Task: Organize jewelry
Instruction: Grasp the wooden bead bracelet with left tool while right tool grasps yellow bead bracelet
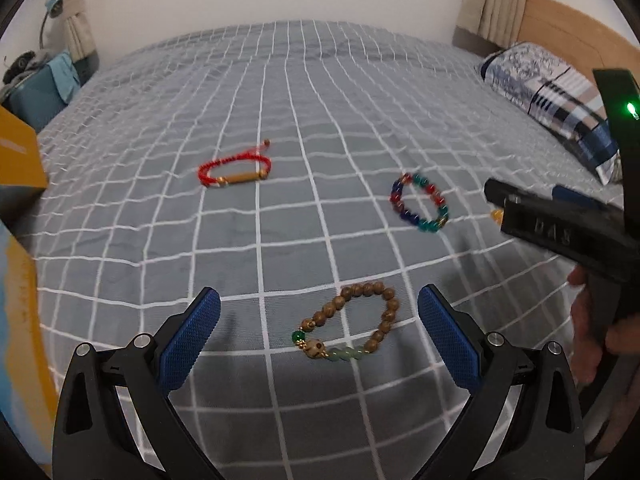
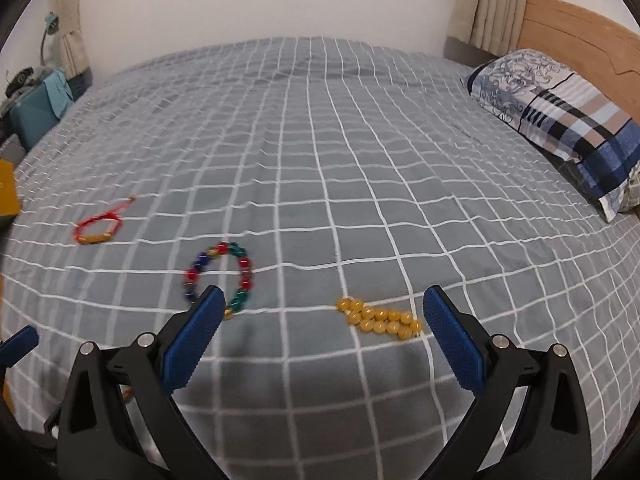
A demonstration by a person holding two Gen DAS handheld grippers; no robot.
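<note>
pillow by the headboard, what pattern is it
The pillow is part blue-and-white floral swirls, part blue, tan and white plaid; the right wrist view shows it best.

Around the brown wooden-bead bracelet (image 1: 350,326) the grey checked bedspread (image 1: 280,100) lies bare on every side, with the red cord bracelet (image 1: 235,168) and multicoloured glass-bead bracelet (image 1: 420,203) well apart beyond it. To its right the black right gripper (image 1: 560,232) blocks passage; left, an orange box (image 1: 18,160) stands at the bedspread's edge

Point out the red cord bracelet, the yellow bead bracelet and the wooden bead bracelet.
red cord bracelet (image 1: 235,171), left wrist view, red cord at top.
yellow bead bracelet (image 2: 380,317), right wrist view, middle beads.
wooden bead bracelet (image 1: 390,312), left wrist view, right-side beads.
</note>
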